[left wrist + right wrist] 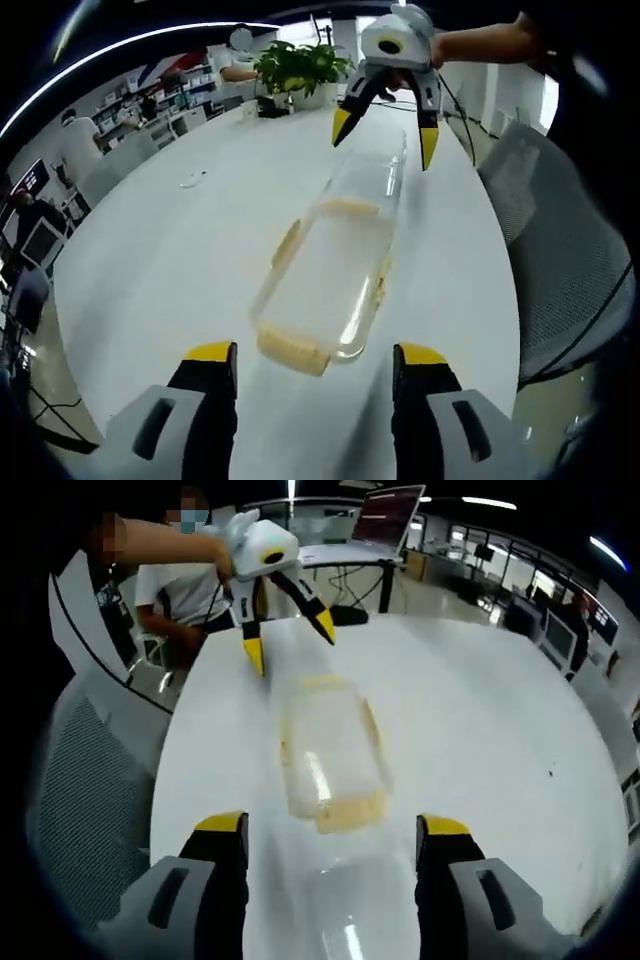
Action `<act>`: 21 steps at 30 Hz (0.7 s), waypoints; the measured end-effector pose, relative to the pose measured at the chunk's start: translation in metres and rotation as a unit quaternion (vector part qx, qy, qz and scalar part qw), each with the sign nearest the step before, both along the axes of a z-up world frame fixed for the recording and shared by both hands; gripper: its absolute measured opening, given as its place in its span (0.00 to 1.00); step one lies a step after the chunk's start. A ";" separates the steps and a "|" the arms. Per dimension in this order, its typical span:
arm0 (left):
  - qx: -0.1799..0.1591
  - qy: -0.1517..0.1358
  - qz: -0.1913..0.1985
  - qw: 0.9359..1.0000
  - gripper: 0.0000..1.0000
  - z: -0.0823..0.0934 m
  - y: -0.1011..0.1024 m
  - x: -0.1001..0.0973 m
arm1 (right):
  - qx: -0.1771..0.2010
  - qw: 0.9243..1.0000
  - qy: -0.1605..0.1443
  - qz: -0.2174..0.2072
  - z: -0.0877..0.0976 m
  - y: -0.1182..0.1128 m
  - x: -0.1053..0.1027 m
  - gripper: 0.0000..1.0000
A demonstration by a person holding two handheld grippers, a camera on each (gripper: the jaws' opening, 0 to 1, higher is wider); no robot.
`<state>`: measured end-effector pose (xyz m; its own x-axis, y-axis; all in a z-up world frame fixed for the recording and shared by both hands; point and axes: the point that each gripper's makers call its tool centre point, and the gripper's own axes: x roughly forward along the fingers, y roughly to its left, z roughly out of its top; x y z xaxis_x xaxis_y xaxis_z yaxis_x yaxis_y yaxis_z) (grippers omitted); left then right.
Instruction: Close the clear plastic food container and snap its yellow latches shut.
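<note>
A clear plastic food container lies on the white table between my two grippers. Yellow latches sit on its rim, one at the end nearest the left gripper and one at the end nearest the right gripper. A clear lid lies flat beyond that second end; whether it is joined to the container I cannot tell. The left gripper stands open, short of the container. My right gripper is open too, over the lid, touching nothing.
A potted plant stands at the far end of the table. A small white object lies to the left. A grey mesh chair stands at the table's edge. A seated person and a screen are beyond.
</note>
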<state>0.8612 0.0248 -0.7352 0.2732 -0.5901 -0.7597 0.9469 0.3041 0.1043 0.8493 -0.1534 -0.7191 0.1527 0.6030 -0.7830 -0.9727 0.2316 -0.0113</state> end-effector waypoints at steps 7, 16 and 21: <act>0.020 0.011 -0.025 0.999 0.54 -0.009 0.001 0.003 | -0.018 1.000 0.008 0.003 -0.009 0.003 0.006 0.62; 0.045 0.022 -0.054 0.997 0.49 -0.020 0.001 0.010 | -0.046 0.999 0.013 0.007 -0.020 0.007 0.013 0.57; 0.064 0.020 -0.072 0.995 0.47 -0.024 0.004 0.013 | -0.058 0.998 0.016 0.014 -0.026 0.011 0.014 0.55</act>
<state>0.8739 0.0284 -0.7596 0.1604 -0.5184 -0.8400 0.9840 0.1507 0.0949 0.8635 -0.1420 -0.7446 0.1102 0.5115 -0.8522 -0.9792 0.2027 -0.0049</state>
